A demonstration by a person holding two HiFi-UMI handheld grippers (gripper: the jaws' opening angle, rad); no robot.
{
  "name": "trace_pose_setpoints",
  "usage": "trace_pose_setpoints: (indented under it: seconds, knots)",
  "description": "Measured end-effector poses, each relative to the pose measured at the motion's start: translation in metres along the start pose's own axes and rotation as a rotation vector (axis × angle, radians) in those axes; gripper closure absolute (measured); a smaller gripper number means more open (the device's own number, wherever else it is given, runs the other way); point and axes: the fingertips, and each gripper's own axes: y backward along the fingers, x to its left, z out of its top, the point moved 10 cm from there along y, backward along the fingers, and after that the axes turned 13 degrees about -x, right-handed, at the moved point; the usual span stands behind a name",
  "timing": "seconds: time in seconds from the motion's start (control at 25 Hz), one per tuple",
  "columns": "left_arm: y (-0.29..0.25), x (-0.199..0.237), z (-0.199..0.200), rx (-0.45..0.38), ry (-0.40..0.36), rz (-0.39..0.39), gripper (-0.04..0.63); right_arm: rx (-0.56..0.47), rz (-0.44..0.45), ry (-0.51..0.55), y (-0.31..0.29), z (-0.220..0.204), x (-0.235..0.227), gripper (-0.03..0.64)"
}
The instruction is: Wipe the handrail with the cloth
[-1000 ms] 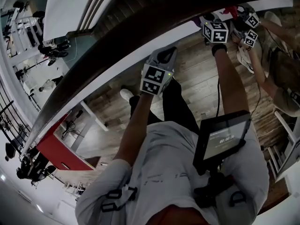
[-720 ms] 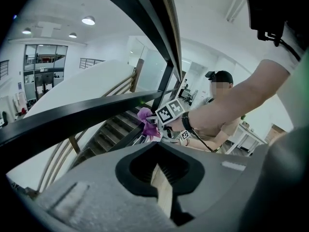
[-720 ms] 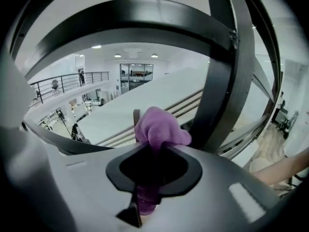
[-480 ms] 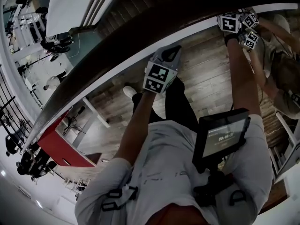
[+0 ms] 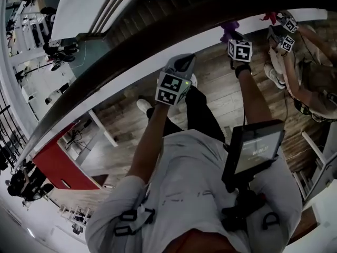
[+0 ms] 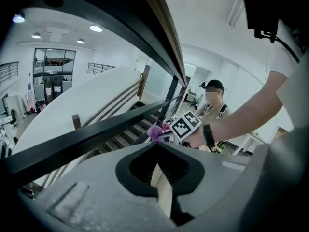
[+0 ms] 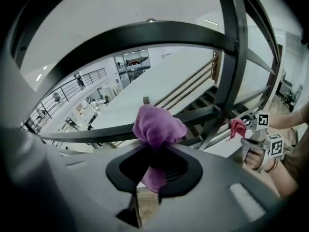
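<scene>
The dark handrail [image 5: 105, 78] curves from lower left to upper right in the head view. My right gripper [image 5: 233, 38] is shut on a purple cloth [image 5: 230, 31] just under the rail. In the right gripper view the cloth [image 7: 157, 127] bunches out of the jaws of the right gripper [image 7: 154, 153], against a dark rail bar [image 7: 87, 132]. My left gripper [image 5: 185, 63] hangs lower left of it, beside the rail, shut with nothing in it. From the left gripper [image 6: 157, 148] I see the purple cloth [image 6: 154, 132] ahead.
A second person [image 5: 310, 73] stands at the right with two grippers and a red cloth [image 7: 237, 126]. Stairs [image 5: 152, 7] run beyond the rail. Wooden floor [image 5: 221, 88] lies below. A tablet [image 5: 255, 149] hangs at my chest.
My right gripper slid up to the right along the rail, then came back down and left with the purple cloth. The left gripper barely moved.
</scene>
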Motion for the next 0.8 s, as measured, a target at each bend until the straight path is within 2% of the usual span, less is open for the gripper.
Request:
trace_pose_setpoints:
  seconds: [0.2, 0.4, 0.64, 0.8]
  knots:
    - [0.059, 0.017, 0.003, -0.050, 0.021, 0.110, 0.594, 0.005, 0.200, 0.087, 0.021, -0.012, 0.098, 0.560]
    - [0.151, 0.033, -0.030, -0.082, 0.069, 0.185, 0.595, 0.059, 0.332, 0.151, 0.045, -0.059, 0.217, 0.559]
    - [0.258, 0.061, -0.063, -0.085, 0.121, 0.294, 0.595, 0.098, 0.436, 0.116, 0.065, -0.081, 0.343, 0.558]
    - [0.327, 0.088, -0.079, -0.134, 0.166, 0.423, 0.594, 0.113, 0.547, 0.115, 0.078, -0.088, 0.427, 0.555]
